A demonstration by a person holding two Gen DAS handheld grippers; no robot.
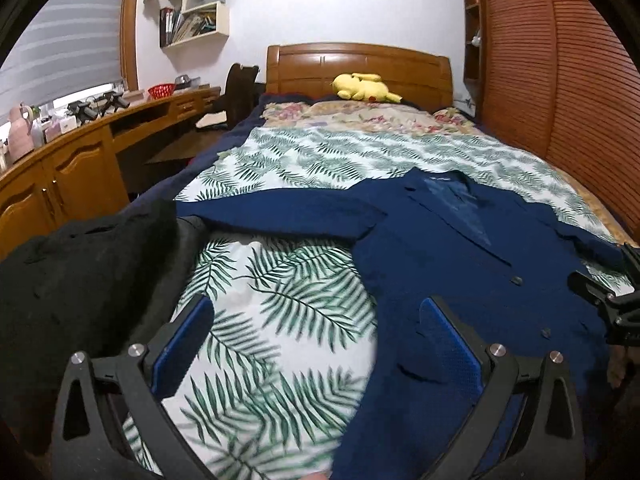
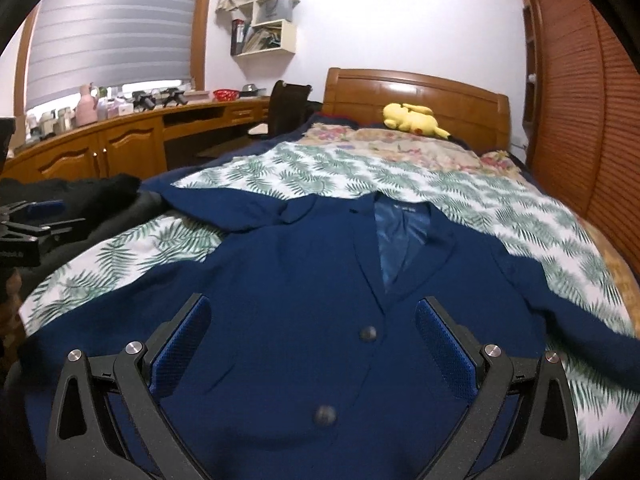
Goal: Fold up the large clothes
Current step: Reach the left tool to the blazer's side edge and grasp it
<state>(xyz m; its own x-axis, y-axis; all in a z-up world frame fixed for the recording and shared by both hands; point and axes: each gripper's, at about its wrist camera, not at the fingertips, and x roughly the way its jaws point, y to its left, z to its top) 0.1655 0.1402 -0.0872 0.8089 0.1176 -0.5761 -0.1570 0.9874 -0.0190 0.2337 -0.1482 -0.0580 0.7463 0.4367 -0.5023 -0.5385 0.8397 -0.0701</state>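
I can read no text from here. The navy jacket [image 2: 304, 280] has a small label at the inside of its collar, with pale marks on it, but they are too blurred to make out in either wrist view. The binders and books on the wall shelf [image 2: 264, 36] are too small for any lettering.

The left gripper [image 1: 316, 344] hovers with its jaws spread wide, nothing between them. The navy jacket [image 1: 460, 264] lies flat on the bed [image 1: 280, 280], its hem edge under the right jaw. A black garment [image 1: 80, 272] is heaped beside the left jaw.
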